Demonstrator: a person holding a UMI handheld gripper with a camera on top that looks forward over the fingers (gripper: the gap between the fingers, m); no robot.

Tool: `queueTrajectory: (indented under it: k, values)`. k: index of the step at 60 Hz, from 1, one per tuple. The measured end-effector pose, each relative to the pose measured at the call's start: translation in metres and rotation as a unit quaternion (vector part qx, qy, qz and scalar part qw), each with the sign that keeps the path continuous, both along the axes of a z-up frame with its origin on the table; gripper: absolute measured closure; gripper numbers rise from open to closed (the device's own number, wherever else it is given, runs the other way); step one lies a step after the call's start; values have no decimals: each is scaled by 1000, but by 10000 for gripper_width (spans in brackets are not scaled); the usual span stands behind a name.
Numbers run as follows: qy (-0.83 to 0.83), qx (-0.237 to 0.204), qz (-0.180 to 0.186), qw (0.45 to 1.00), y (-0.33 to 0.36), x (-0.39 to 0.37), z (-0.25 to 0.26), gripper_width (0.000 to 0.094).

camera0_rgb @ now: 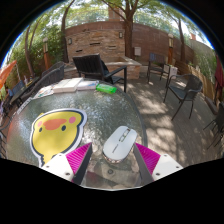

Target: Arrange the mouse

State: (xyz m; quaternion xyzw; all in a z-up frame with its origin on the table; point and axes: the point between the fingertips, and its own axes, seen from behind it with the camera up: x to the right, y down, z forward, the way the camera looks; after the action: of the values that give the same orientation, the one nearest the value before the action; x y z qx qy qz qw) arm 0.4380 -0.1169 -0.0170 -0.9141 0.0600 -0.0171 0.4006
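My jaws point(113, 160) stand apart around the white mouse point(119, 142) resting on the bench point(100, 112).

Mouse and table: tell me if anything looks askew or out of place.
Nothing stands out. The mouse lies flat on the table, between the open tool's fingers, beside a yellow bird picture. No spill or damage shows.

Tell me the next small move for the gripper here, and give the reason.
Probably close the fingers on the mouse. The gripper is open, with the white mouse standing between its pink pads on the table, a gap at either side. The yellow parrot mat lies just beside it.
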Motion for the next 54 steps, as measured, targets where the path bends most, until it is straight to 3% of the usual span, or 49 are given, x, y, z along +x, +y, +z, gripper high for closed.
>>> queueTrajectory:
  k: [8,17,24,35,40,46,54]
  values:
    - [-3,1,-1,1000,23,4,0,139]
    - [-19,4,16,1000,33,2,-1,431]
    - [-47,2,25,999,33,2,0,485]
    - [-57,-5,-7,998,22,12,22,553]
    - [-65,24,-31,997,22,22,63,554]
    - [-67,89,-46,993,32,12,142,555]
    - [-54,166,-16,985,53,-45,233,556]
